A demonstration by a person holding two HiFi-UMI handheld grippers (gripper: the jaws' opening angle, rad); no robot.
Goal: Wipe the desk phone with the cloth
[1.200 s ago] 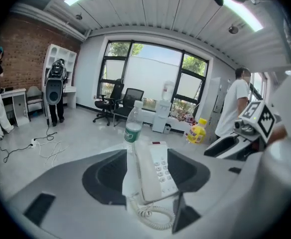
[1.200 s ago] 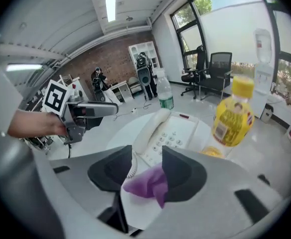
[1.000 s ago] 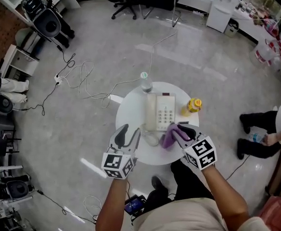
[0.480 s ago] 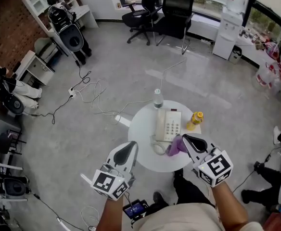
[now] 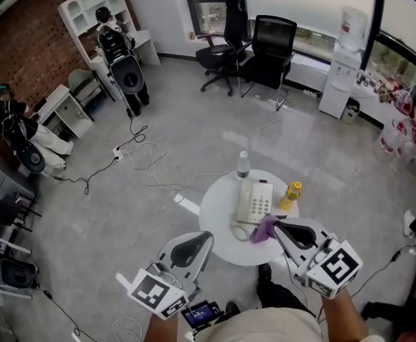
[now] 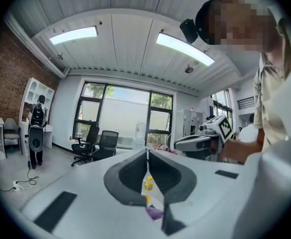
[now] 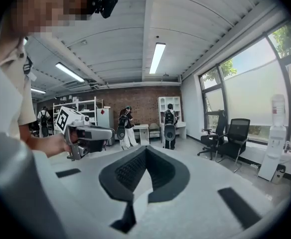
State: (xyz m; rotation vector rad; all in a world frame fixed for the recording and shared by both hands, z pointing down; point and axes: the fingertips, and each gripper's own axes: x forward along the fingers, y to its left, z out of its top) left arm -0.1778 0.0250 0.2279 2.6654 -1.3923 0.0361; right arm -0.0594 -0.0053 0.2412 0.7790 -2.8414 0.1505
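The white desk phone [image 5: 256,200] lies on a round white table [image 5: 219,219]. A purple cloth [image 5: 265,228] sits crumpled at the phone's near end; it also shows low in the left gripper view, the cloth [image 6: 154,213]. Both grippers are held up near my body, off the table. The left gripper [image 5: 206,238] hangs left of the table's near edge, jaws pressed together and empty. The right gripper [image 5: 279,227] points at the cloth from above, jaws shut with nothing in them. Each shows in the other's view: the right gripper [image 6: 179,143], the left gripper [image 7: 107,131].
A water bottle [image 5: 243,165] stands at the table's far edge and a yellow bottle [image 5: 291,193] to the phone's right. Cables [image 5: 147,159] trail over the floor on the left. Office chairs [image 5: 265,41] and a water dispenser [image 5: 340,63] stand by the windows.
Both grippers' jaws have closed. The right gripper has drawn back from the cloth, which stays on the table. Both grippers and the head view have pulled up and away from the table.
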